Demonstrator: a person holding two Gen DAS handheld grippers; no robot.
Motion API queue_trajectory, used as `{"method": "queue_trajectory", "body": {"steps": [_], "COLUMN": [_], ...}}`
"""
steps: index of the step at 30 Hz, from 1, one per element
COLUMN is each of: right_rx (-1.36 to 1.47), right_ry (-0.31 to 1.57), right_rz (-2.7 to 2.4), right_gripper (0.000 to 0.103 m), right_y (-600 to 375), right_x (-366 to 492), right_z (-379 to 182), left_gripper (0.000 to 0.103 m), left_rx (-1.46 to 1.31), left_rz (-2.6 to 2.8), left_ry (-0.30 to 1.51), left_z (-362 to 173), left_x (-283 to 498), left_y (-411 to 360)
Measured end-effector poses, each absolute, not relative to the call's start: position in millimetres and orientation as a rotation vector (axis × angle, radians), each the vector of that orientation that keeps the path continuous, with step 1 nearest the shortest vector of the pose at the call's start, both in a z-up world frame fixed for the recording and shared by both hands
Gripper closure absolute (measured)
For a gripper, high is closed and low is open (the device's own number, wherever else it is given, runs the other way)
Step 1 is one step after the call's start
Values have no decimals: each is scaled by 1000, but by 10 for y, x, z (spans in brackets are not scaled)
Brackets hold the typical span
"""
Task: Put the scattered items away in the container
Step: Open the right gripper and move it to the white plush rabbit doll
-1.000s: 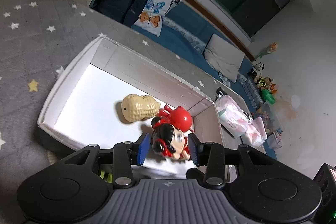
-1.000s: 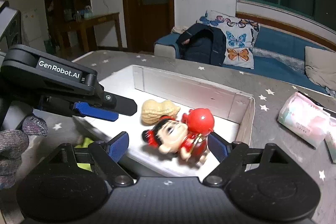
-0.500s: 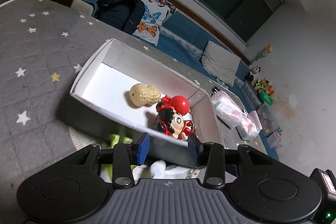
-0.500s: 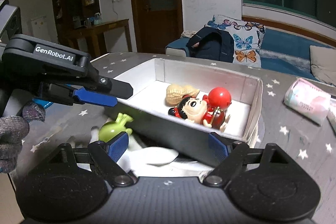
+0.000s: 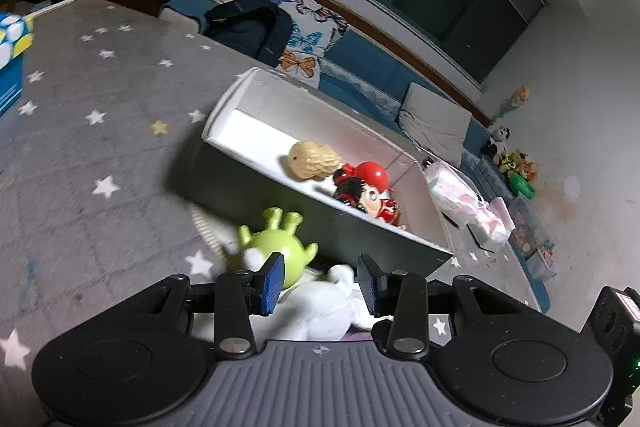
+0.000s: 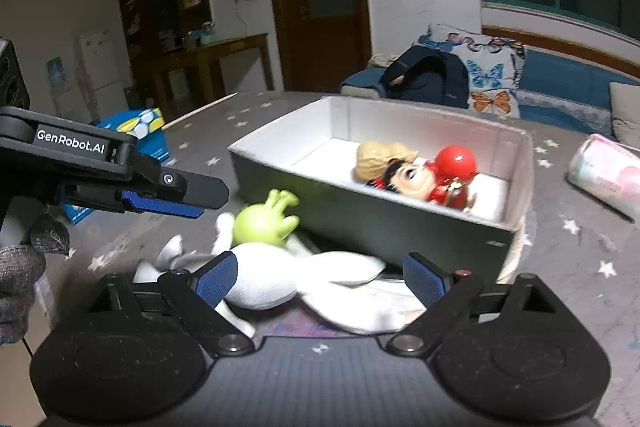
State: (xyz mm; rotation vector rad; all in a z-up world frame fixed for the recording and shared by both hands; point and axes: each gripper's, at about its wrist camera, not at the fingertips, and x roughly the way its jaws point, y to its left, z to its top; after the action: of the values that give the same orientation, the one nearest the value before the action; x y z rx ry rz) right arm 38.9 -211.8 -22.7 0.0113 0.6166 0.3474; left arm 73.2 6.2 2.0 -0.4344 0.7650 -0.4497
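Blue-padded right claw point(image 6: 320, 277) agape, pitched downward

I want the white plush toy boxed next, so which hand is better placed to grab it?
Right, probably. The right gripper has its fingers wide around the white plush toy, jaws just opening. The left gripper is narrower, nearer the green toy.

Just in front of the white box point(image 5: 224, 115), which holds a peanut toy point(image 5: 314, 166) and red doll point(image 5: 366, 189), lie a green toy point(image 5: 280, 247) and white plush point(image 5: 320, 303).
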Motion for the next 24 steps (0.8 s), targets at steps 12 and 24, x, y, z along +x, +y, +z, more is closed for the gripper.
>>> {"method": "queue_trajectory", "body": {"steps": [12, 24], "right_rx": [-18, -71], "right_ry": [661, 683], "right_rz": [417, 472], "right_gripper": [11, 11], "right_y": [-1870, -1669], "right_x": [453, 555], "right_z": [-389, -481], "left_gripper": [60, 60], "left_rx": [-462, -480], "left_rz": [-465, -445], "left_ry": [810, 850], "left_z": [-209, -330], "left_x": [611, 572], "left_y": [237, 364]}}
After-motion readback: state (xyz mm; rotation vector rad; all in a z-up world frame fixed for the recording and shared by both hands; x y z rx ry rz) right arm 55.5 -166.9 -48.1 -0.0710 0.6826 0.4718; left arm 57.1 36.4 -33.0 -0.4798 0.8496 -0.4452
